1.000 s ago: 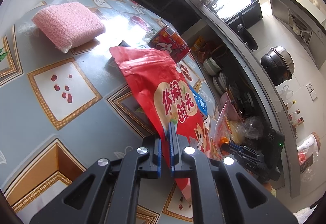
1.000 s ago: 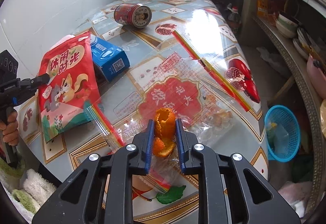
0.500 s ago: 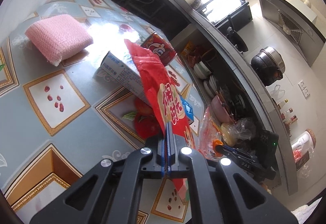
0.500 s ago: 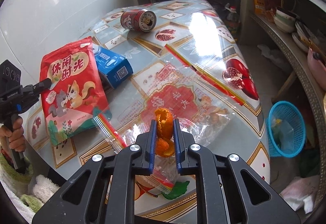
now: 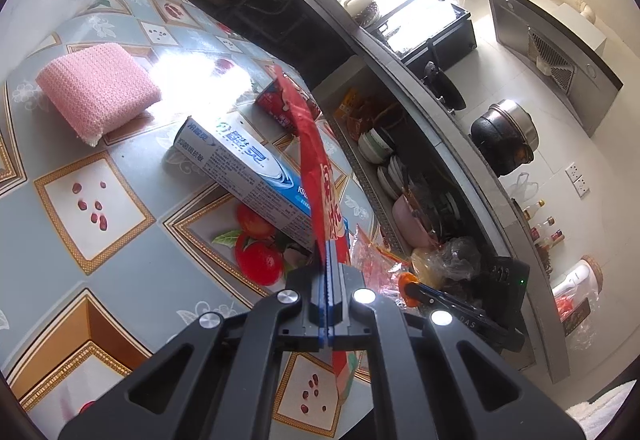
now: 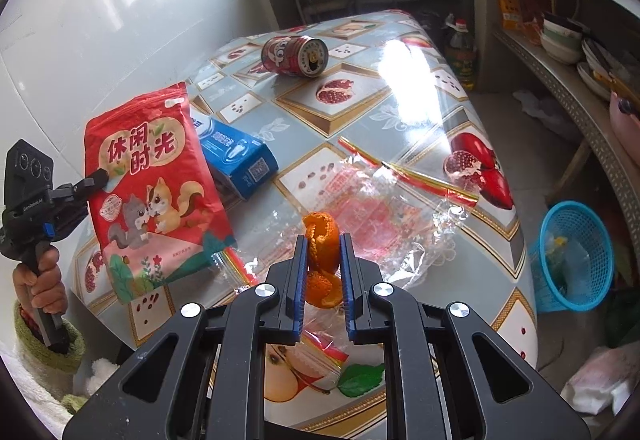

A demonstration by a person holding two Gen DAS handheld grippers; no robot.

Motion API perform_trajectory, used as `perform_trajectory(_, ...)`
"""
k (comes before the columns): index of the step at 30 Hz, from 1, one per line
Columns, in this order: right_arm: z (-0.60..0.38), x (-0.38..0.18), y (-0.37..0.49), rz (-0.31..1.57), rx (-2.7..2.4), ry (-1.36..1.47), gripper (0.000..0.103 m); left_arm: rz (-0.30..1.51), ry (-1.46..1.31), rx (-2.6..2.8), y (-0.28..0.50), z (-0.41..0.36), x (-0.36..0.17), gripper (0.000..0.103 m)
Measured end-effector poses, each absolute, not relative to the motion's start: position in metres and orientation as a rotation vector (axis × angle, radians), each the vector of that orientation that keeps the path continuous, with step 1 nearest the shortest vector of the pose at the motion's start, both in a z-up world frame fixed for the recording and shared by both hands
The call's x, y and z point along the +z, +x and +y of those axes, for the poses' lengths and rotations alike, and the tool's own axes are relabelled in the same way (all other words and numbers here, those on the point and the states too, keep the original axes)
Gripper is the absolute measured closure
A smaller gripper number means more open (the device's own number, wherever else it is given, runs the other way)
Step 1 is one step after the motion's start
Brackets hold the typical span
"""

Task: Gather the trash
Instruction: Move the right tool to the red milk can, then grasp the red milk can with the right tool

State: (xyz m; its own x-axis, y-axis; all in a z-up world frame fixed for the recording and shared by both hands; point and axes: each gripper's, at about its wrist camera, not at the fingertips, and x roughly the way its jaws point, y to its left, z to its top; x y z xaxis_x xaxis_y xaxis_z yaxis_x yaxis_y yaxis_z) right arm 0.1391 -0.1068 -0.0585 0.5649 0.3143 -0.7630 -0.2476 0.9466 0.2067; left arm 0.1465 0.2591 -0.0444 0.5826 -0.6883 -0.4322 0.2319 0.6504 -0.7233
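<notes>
My left gripper [image 5: 328, 252] is shut on a red snack bag [image 5: 316, 160] and holds it lifted off the table; the bag hangs upright in the right wrist view [image 6: 152, 192], with the left gripper [image 6: 96, 176] at its left edge. My right gripper [image 6: 323, 252] is shut on a curl of orange peel [image 6: 320, 240], held above a clear plastic wrapper [image 6: 384, 224] on the table. A blue toothpaste box [image 5: 244, 168] [image 6: 236, 156] and a red can [image 6: 294, 54] lie on the table.
A pink sponge [image 5: 96, 92] lies at the table's far left. A blue waste basket [image 6: 572, 256] stands on the floor to the right of the table [image 6: 400, 88]. Shelves with bowls and a counter run along the right.
My left gripper has lifted the red bag off the table and turned it upright, uncovering the toothpaste box. My right gripper has risen slightly with the peel.
</notes>
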Motion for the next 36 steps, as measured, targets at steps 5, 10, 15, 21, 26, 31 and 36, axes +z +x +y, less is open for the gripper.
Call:
perform_trajectory(5,-0.103,-0.058,0.148,0.939,0.333,0.068,0.063,0.785,-0.679,-0.576,0.147,0.261,-0.050,0.103)
perform_trajectory(10,-0.099,-0.026,0.164,0.882,0.392,0.024,0.038,0.778,-0.680,-0.576,0.148,0.262,-0.047,0.103)
perform_trajectory(15,-0.083,0.024,0.214,0.808,0.509,-0.030,0.024,0.768,-0.679,-0.582,0.149,0.263,-0.045,0.103)
perform_trajectory(21,-0.025,0.042,0.338,0.794,0.540,-0.295,0.013,0.762,-0.661,-0.585,0.150,0.260,-0.041,0.103)
perform_trajectory(26,0.027,0.012,0.442,0.856,0.532,-0.481,0.013,0.759,-0.656,-0.575,0.150,0.262,-0.040,0.103)
perform_trajectory(31,0.053,-0.038,0.515,0.992,0.494,-0.568,0.013,0.760,-0.658,-0.577,0.149,0.264,-0.040,0.103)
perform_trajectory(36,0.055,-0.075,0.543,1.064,0.421,-0.671,0.019,0.764,-0.645,-0.603,0.148,0.261,-0.038,0.103)
